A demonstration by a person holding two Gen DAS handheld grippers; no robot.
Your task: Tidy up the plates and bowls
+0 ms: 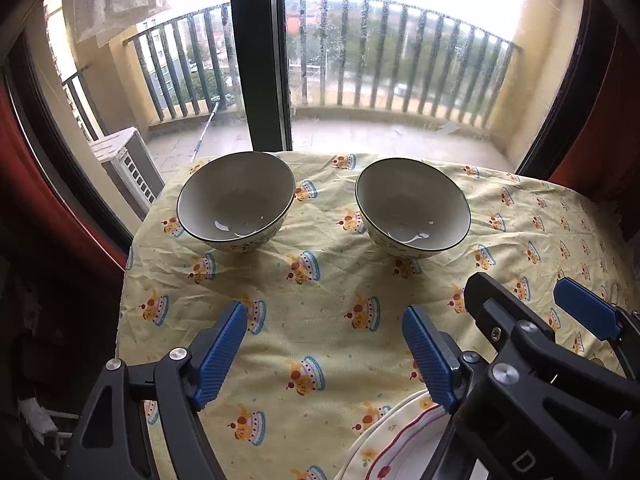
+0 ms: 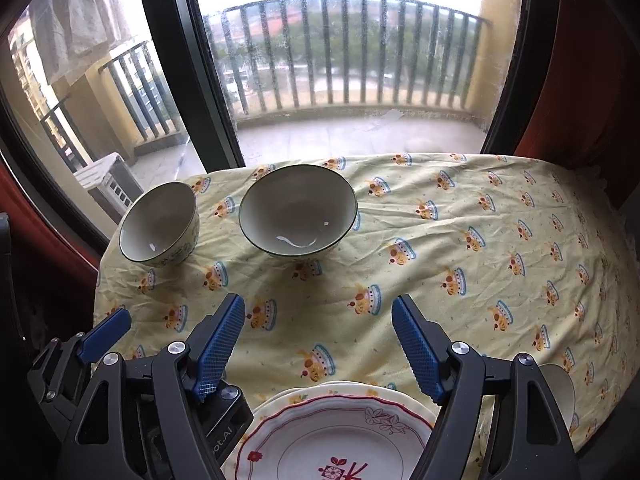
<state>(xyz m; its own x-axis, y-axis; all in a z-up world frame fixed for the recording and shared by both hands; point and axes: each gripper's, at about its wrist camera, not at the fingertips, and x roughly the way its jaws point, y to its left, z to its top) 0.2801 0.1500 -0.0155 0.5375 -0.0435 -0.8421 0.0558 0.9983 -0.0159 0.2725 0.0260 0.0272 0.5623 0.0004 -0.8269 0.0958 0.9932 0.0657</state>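
Two grey-white bowls with dark rims stand apart at the far edge of the table: the left bowl [image 1: 236, 200] [image 2: 160, 224] and the right bowl [image 1: 412, 206] [image 2: 298, 216]. A stack of white plates with red trim [image 2: 336, 436] [image 1: 400, 440] lies at the near edge. My left gripper [image 1: 326, 352] is open and empty, hovering above the cloth left of the plates. My right gripper [image 2: 318, 348] is open and empty just above the plates; it also shows in the left wrist view [image 1: 520, 308].
The table carries a yellow cloth with cake prints [image 2: 480, 260]. A window with a dark frame [image 1: 260, 60] stands right behind the bowls. Red curtains [image 2: 592, 80] hang at both sides. A white rounded object [image 2: 558, 392] sits by the right finger.
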